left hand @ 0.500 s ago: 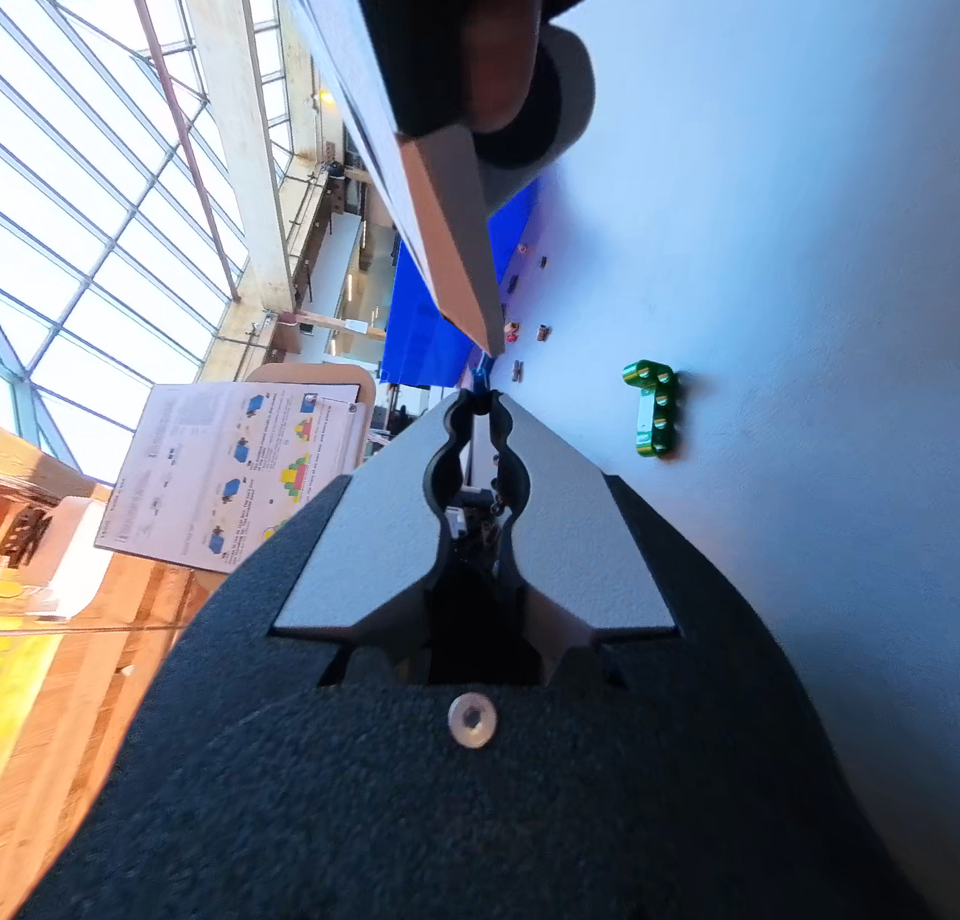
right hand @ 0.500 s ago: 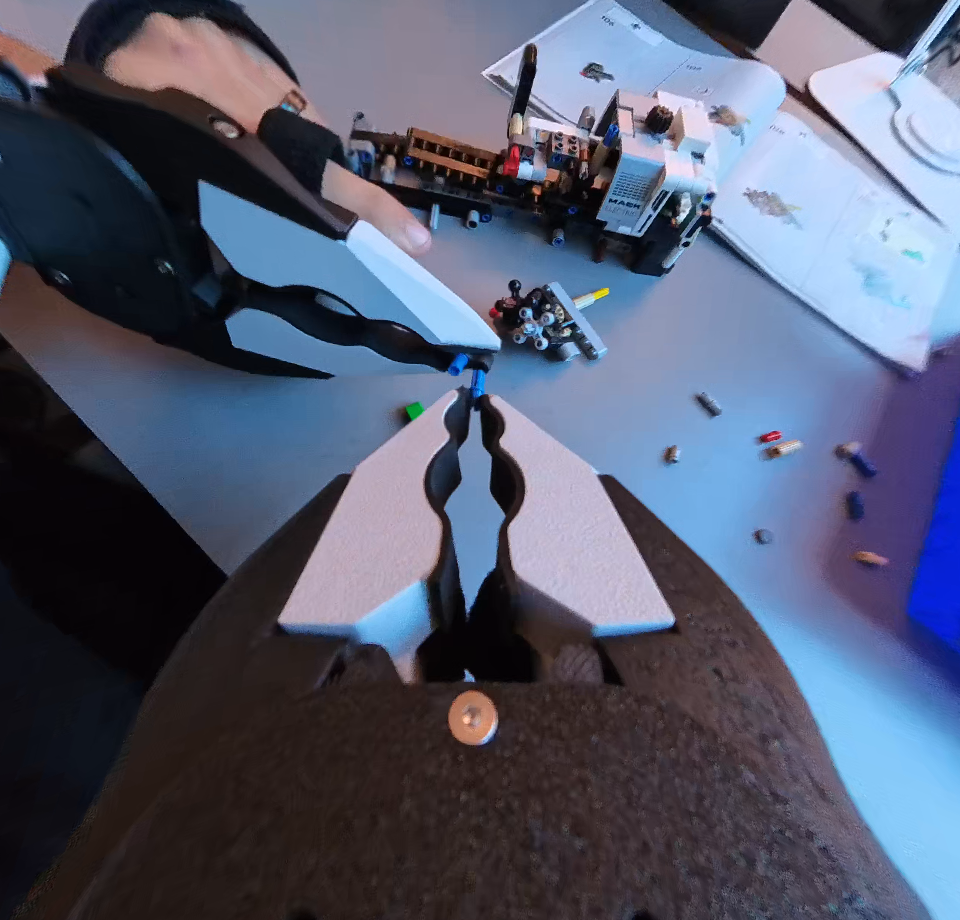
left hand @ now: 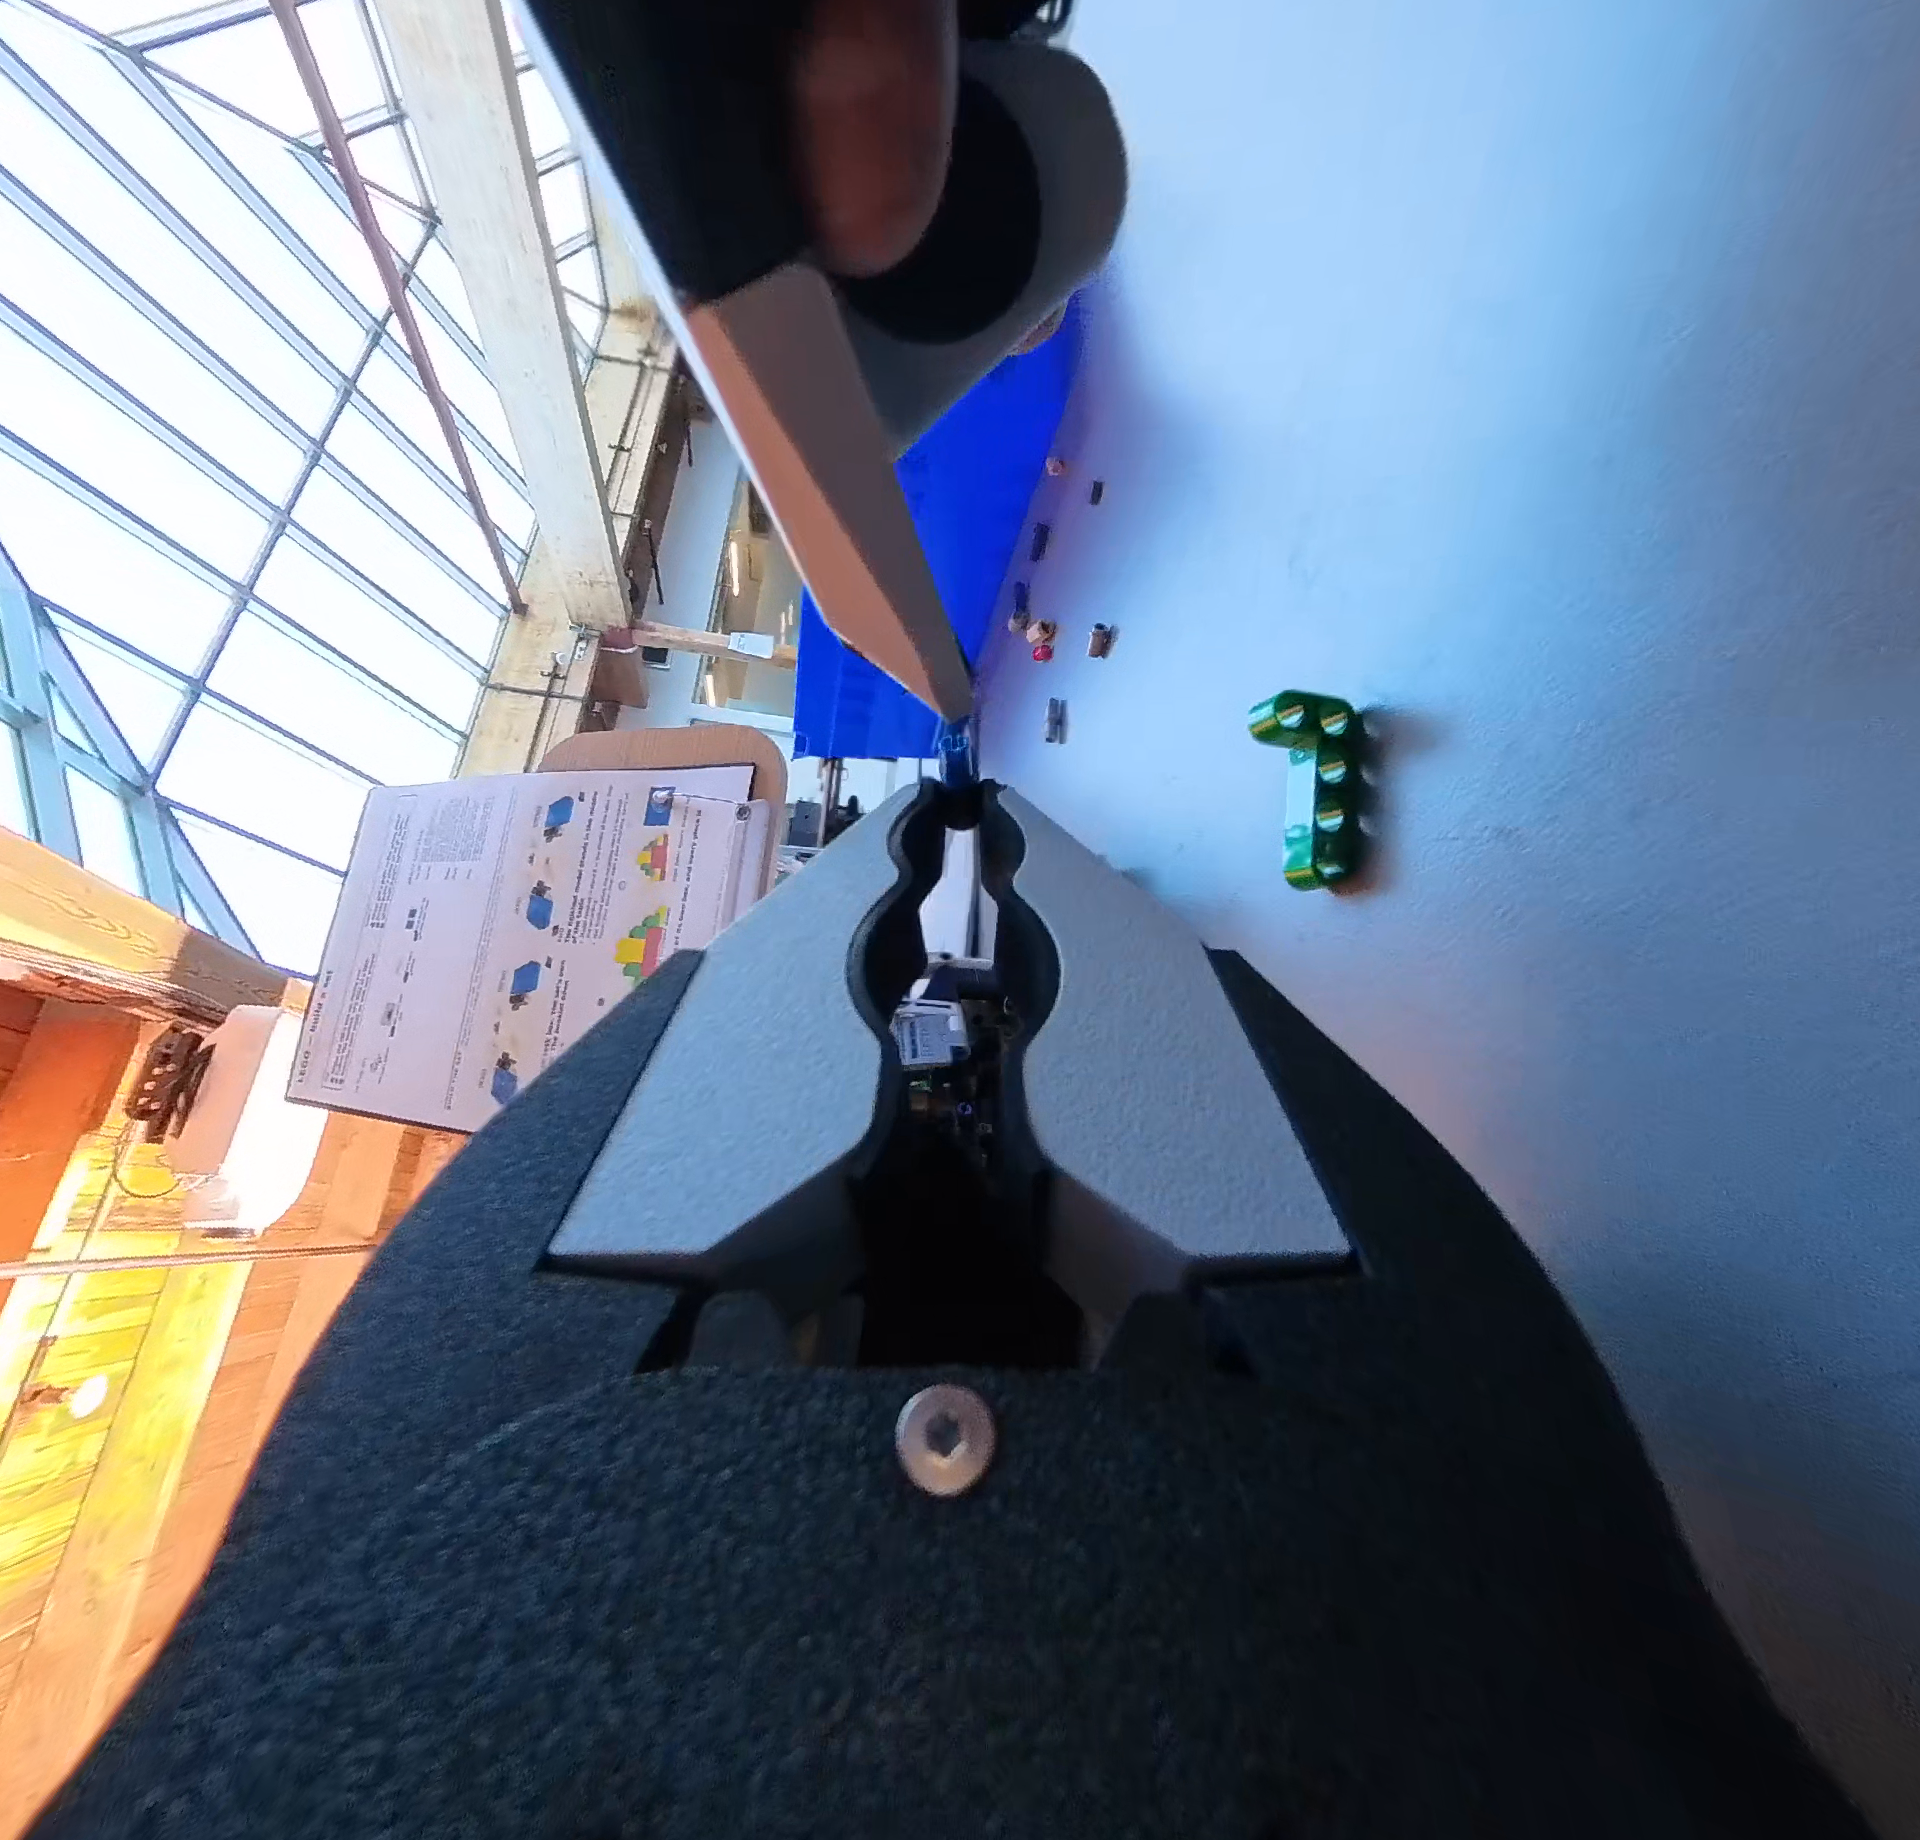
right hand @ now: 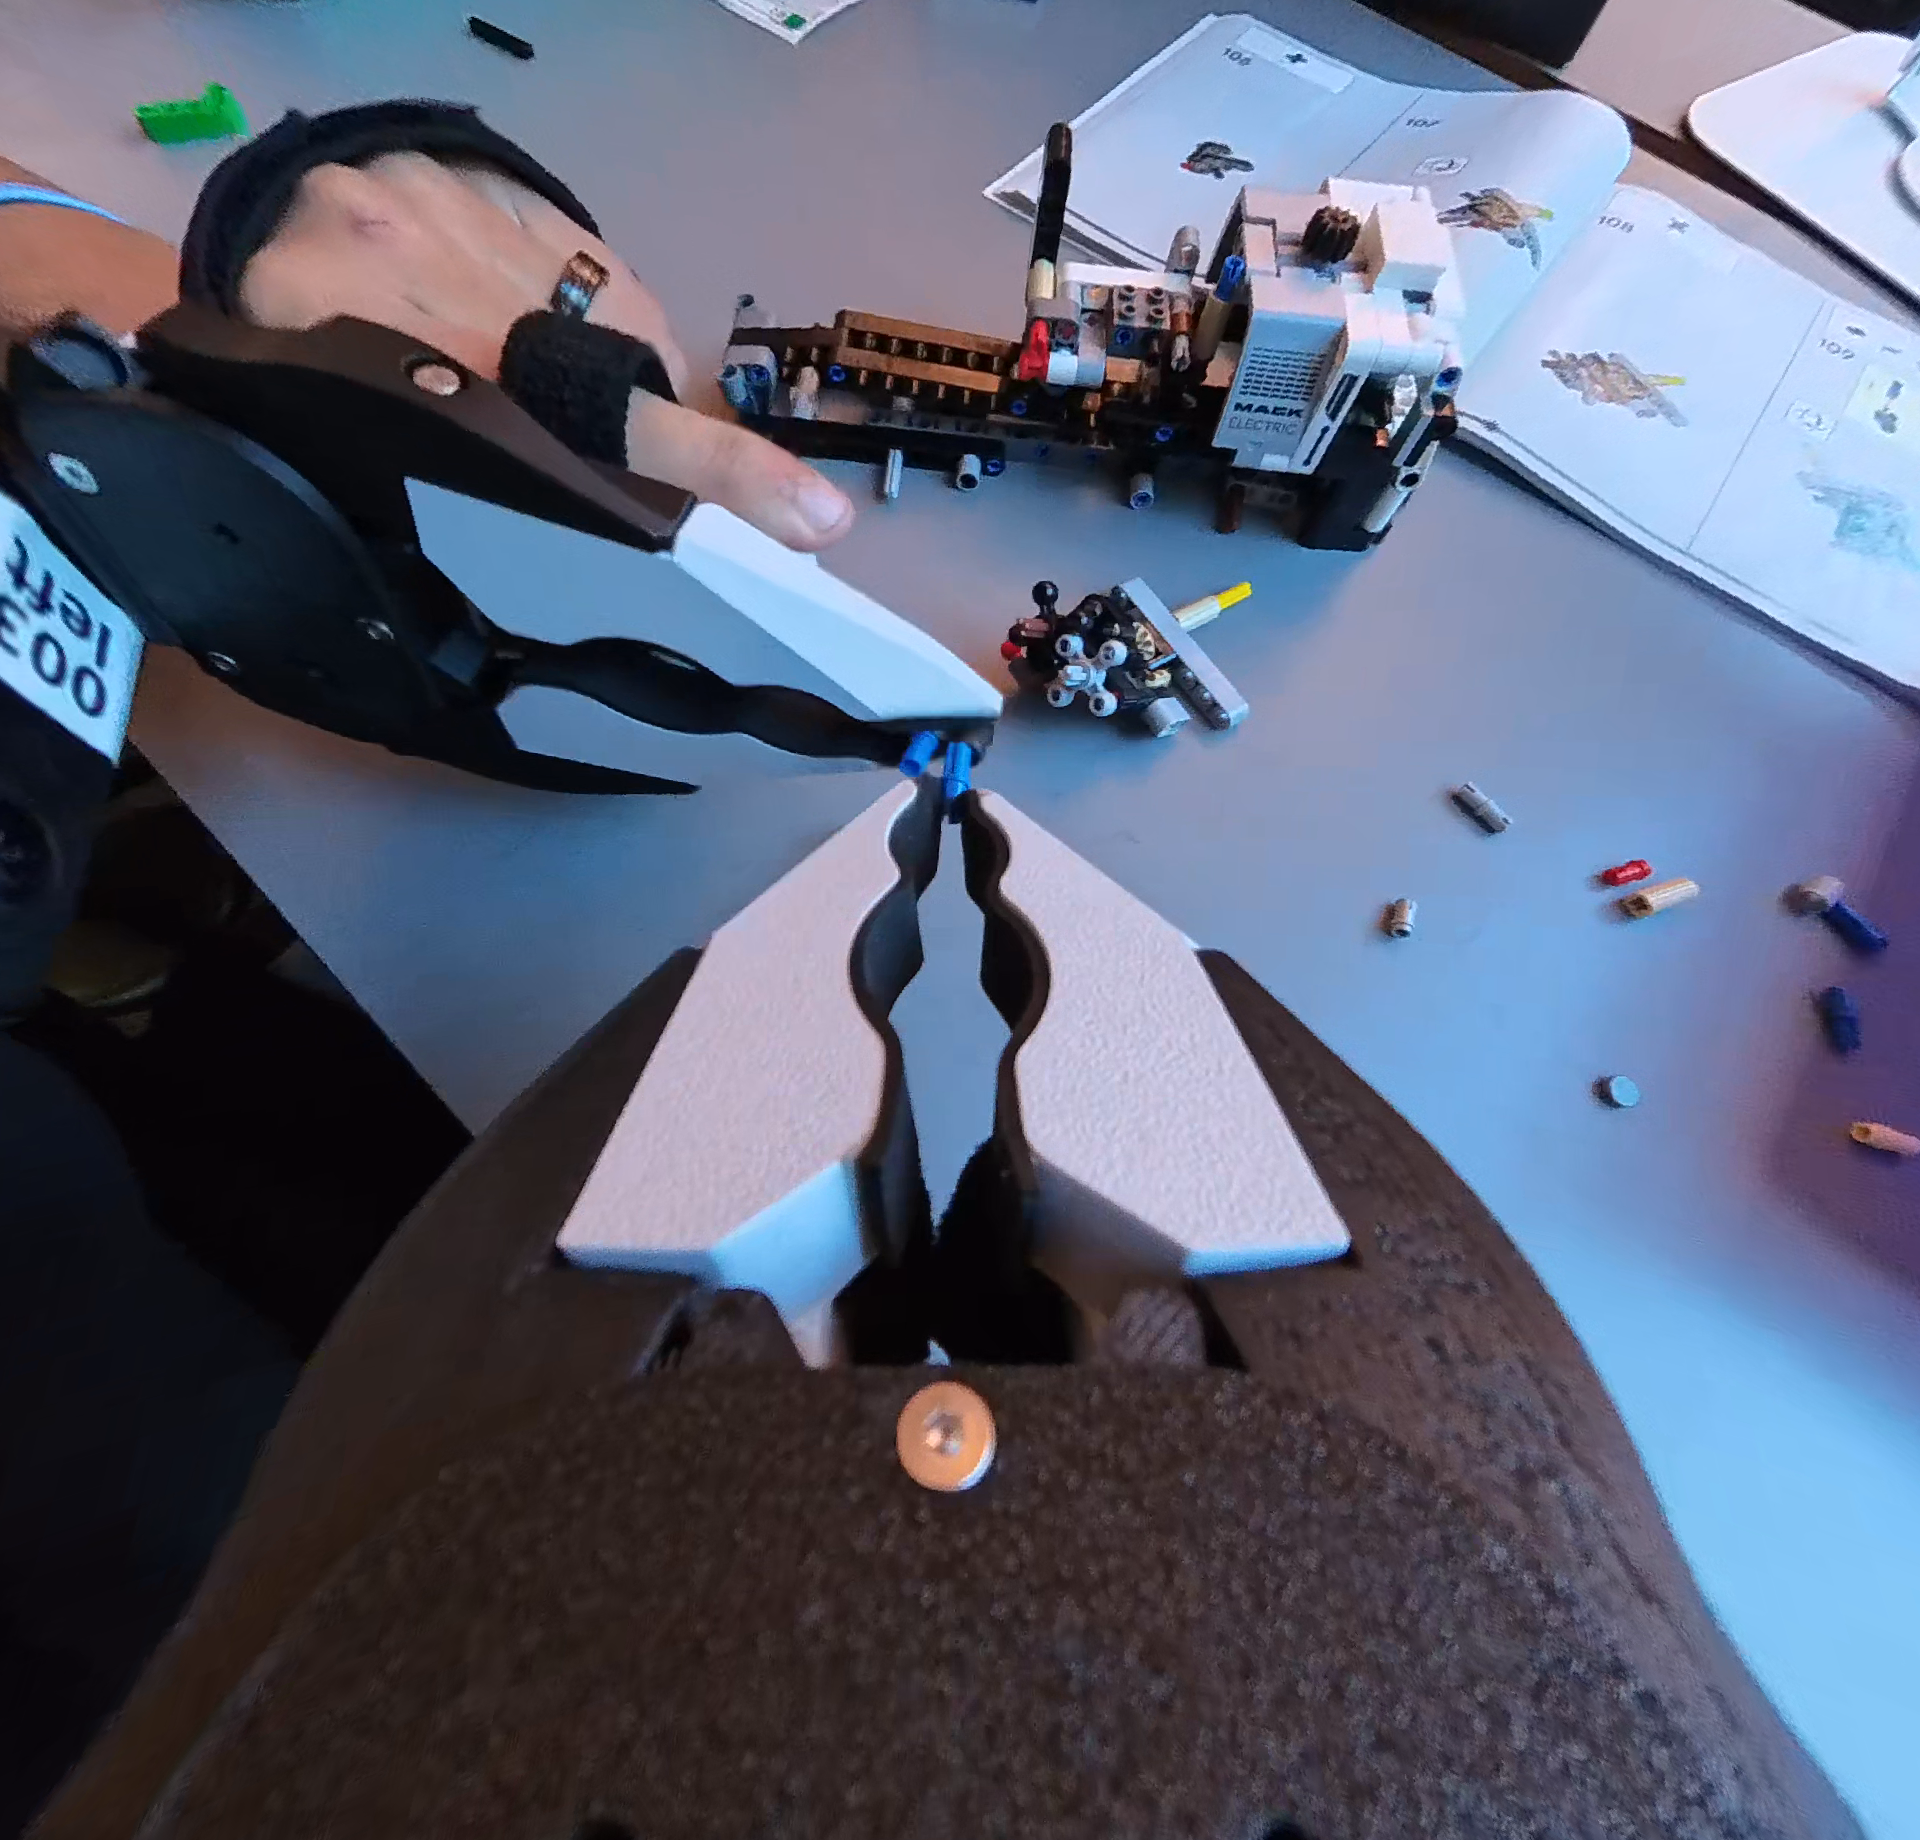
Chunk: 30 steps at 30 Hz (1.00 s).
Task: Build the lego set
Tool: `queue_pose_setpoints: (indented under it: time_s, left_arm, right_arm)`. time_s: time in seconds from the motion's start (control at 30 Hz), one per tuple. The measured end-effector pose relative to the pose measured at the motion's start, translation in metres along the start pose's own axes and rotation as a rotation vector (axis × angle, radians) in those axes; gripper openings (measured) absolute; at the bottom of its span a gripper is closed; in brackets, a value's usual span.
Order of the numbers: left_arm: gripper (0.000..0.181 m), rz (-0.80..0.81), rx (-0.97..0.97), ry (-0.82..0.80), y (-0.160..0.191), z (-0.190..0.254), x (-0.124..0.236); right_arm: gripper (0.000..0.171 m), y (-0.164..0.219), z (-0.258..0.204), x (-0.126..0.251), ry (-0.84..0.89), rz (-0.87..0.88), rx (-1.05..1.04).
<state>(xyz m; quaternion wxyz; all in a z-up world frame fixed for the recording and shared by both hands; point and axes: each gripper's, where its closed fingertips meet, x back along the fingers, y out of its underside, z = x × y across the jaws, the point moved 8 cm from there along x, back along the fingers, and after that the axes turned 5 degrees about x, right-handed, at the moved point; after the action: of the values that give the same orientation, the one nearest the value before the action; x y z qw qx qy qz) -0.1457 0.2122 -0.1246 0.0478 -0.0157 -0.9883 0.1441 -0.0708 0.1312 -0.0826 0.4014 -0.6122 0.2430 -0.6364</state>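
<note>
My left gripper [left hand: 961, 798] and right gripper [right hand: 948, 803] meet tip to tip just above the grey table [right hand: 1351, 959]. Each is shut on a small blue pin. The right one's pin [right hand: 958, 770] touches the pin [right hand: 920, 751] in the left gripper [right hand: 966, 732], which comes in from the left with a hand on it. In the left wrist view a blue pin [left hand: 954, 751] sits between my tips and the right gripper [left hand: 948, 704] coming from above. The part-built truck model [right hand: 1143, 377] stands behind, with a small sub-assembly [right hand: 1127, 658] in front of it.
An open instruction booklet [right hand: 1610, 336] lies at the right behind the truck. Several loose pins [right hand: 1652, 891] are scattered at the right. A green L-shaped beam [left hand: 1314, 793] lies on the table. A green piece [right hand: 192, 117] and a printed sheet [left hand: 540, 938] sit farther off. Left and right tips are no more than a few centimetres apart.
Both grippers stay tip to tip on the blue pins. The right wrist view has tilted up slightly and shows more of the far table. Nothing else has moved.
</note>
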Motion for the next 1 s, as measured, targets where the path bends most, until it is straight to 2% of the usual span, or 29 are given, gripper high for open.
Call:
queue_pose_setpoints:
  time_s: [0.3,0.57,1.0]
  left_arm:
    - [0.003,-0.019,-0.025,0.003,0.0,0.0022,-0.0013]
    - [0.003,-0.047,-0.159,-0.026,-0.0038,0.0092,-0.002]
    - [0.002,-0.033,-0.309,-0.105,-0.0079,0.0093,0.0013]
  right_arm:
    - [0.003,0.0022,0.001,-0.0031,0.011,-0.027,-0.01]
    - [0.003,-0.0008,-0.0031,-0.0054,0.051,-0.13,-0.004]
    - [0.003,0.0004,-0.0009,-0.0019,-0.007,-0.076,-0.078]
